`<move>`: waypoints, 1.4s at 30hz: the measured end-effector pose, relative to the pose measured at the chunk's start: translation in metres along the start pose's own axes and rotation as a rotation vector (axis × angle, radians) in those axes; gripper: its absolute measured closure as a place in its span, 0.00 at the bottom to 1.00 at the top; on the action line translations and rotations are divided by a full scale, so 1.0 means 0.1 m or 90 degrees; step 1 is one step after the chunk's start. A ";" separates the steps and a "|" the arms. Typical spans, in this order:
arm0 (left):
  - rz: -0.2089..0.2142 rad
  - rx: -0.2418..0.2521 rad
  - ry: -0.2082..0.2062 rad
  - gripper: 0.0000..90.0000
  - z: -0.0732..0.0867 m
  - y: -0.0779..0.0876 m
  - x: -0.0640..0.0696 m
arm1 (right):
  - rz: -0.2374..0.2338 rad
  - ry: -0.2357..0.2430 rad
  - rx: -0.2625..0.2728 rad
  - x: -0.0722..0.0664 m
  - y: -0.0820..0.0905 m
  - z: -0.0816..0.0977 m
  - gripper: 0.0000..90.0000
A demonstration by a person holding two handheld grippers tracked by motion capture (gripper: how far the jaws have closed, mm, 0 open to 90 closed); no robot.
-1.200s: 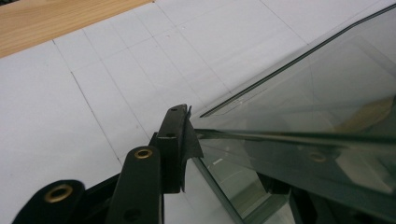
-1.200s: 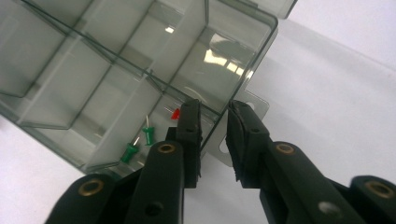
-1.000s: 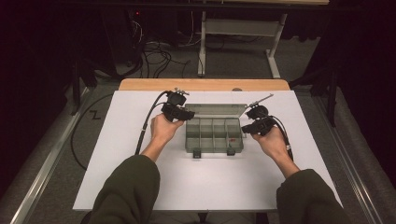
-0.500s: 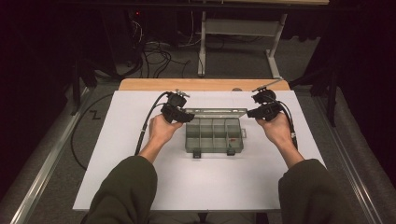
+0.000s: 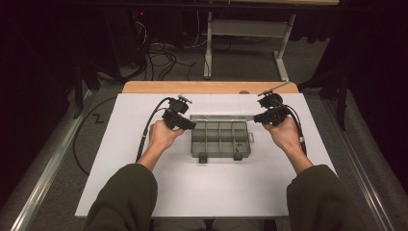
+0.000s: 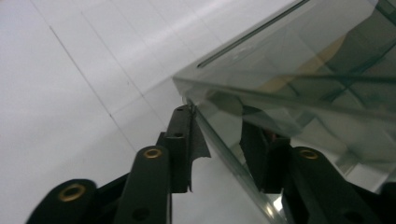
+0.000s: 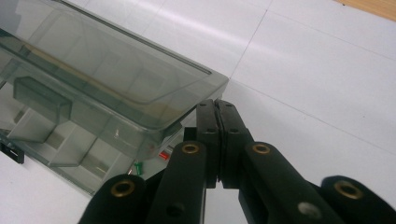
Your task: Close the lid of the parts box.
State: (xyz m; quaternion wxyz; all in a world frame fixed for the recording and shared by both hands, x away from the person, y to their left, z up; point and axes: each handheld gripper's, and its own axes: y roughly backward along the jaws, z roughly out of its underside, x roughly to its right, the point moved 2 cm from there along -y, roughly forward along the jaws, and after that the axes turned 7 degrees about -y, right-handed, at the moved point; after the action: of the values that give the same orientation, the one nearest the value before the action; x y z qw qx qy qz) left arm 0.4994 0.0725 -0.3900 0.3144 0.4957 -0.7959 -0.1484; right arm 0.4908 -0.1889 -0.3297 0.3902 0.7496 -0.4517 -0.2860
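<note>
A clear grey compartment box [image 5: 220,139] sits mid-table with its lid [image 5: 221,117] raised off the tray. My left gripper [image 5: 190,126] is at the box's left end. In the left gripper view its jaws [image 6: 217,121] straddle the box's side wall [image 6: 224,154], one outside, one inside; they have just been closing and stand open around the wall. My right gripper [image 5: 257,118] is shut with nothing between its jaws. Its tip [image 7: 216,105] sits at the underside of the lid's corner [image 7: 205,88]. Small red [image 7: 163,155] and green [image 7: 138,166] parts lie in a compartment.
The box rests on a white tabletop [image 5: 202,192] with a wooden strip [image 5: 207,86] along its far edge. Black cables [image 5: 144,139] trail from the left gripper across the table. Beyond the table are floor cables and a desk frame [image 5: 245,29].
The right gripper rose and moved toward the far edge at the lid's right corner. The lid now looks like a thinner, steeper strip. The left hand stayed in place.
</note>
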 end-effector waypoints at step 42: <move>0.032 0.057 0.008 0.88 -0.08 0.22 0.05 | -0.025 0.018 -0.005 -0.01 -0.09 0.19 1.00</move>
State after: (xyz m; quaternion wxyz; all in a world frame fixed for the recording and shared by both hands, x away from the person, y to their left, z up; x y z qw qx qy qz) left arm 0.4879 0.0786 -0.3700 0.3008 0.4899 -0.8119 -0.1014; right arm 0.4801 -0.1918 -0.3473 0.3939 0.7607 -0.4302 -0.2848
